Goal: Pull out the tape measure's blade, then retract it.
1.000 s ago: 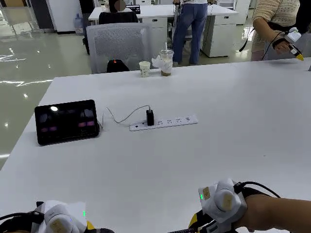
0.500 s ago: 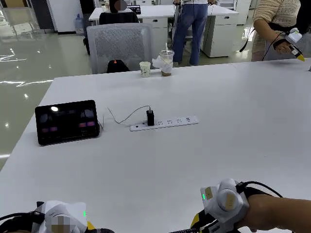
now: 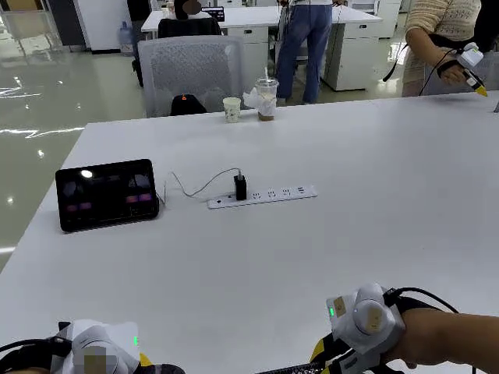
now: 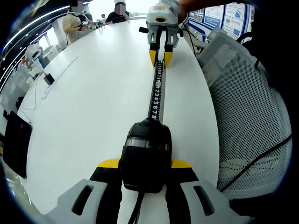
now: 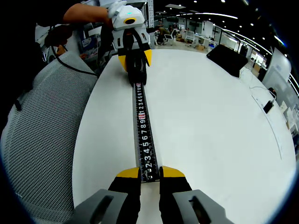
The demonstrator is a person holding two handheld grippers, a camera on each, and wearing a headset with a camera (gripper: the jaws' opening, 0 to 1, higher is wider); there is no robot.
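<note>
Tape measure stretched between two grippers along the near edge of a white table.
The left gripper (image 4: pixel 145 164) is clamped on the black tape measure case (image 4: pixel 145 140), its jaws pressed against the case's two sides. The right gripper (image 5: pixel 149 173) is almost closed, pinching the tip of the blade (image 5: pixel 142 126), which runs straight from one gripper to the other over the table (image 3: pixel 374 195). At the far edge stand two cups: one paper cup (image 3: pixel 232 110), contents hidden, and one clear plastic cup (image 3: pixel 267 97) with a straw and some brown drink at the bottom. Also on the table are one dark tablet (image 3: pixel 107 195) and one power strip (image 3: pixel 269 195) with one black charger (image 3: pixel 240 188) plugged in.
</note>
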